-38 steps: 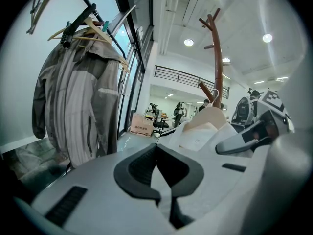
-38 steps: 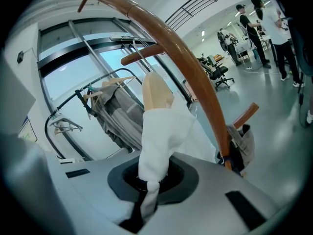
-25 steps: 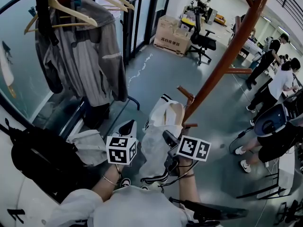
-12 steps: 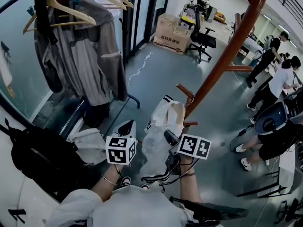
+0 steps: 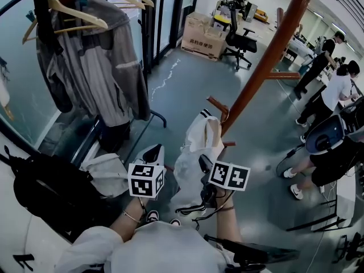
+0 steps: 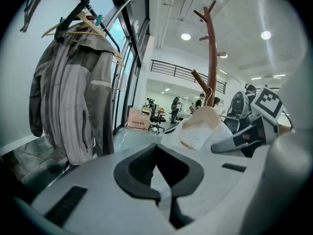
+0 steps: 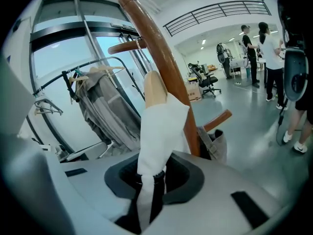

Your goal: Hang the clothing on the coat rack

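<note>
A white garment [image 5: 198, 147] with black trim hangs by its collar on a lower peg [image 5: 218, 105] of the brown coat rack [image 5: 267, 56]. My right gripper [image 5: 203, 165] sits just below it. In the right gripper view its jaws are opening, with the garment's lower part [image 7: 159, 126] running loosely between them in front of the rack pole [image 7: 156, 43]. My left gripper [image 5: 152, 152] hangs to the garment's left, apart from it and shut. The left gripper view shows the garment [image 6: 200, 131] and the rack [image 6: 212, 58] ahead to the right.
A grey jacket [image 5: 96, 61] hangs on wooden hangers from a rail at the left. Below it lie a black backpack [image 5: 51, 192] and a white bag [image 5: 105, 172]. A cardboard box [image 5: 202, 36] and an office chair [image 5: 239, 36] stand farther off. People [image 5: 335, 101] stand at the right.
The garment's top has risen a little along the peg, and the right gripper has followed it slightly up. The left gripper has stayed where it was.
</note>
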The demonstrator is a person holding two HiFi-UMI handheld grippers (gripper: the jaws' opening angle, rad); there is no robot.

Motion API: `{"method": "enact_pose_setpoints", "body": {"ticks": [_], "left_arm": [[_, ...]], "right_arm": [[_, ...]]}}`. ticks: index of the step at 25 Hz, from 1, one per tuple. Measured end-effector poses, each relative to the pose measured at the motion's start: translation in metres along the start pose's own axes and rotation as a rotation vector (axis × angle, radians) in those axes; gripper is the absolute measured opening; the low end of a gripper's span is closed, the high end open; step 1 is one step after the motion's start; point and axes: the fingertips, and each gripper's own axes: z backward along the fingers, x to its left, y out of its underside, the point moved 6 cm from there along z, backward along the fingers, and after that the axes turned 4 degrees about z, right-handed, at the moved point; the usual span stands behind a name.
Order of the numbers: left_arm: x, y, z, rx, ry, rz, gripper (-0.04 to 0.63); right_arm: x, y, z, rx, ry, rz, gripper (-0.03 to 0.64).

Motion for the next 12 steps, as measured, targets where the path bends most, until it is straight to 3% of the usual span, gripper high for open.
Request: {"method": "enact_pose_setpoints", "body": {"ticks": [12], "left_arm": [[-0.023,0.005,-0.007,0.022,0.043,-0.020,0.008]], "right_arm": [[-0.014,0.006,0.019,-0.060,0.000,0.003,0.165]]}}
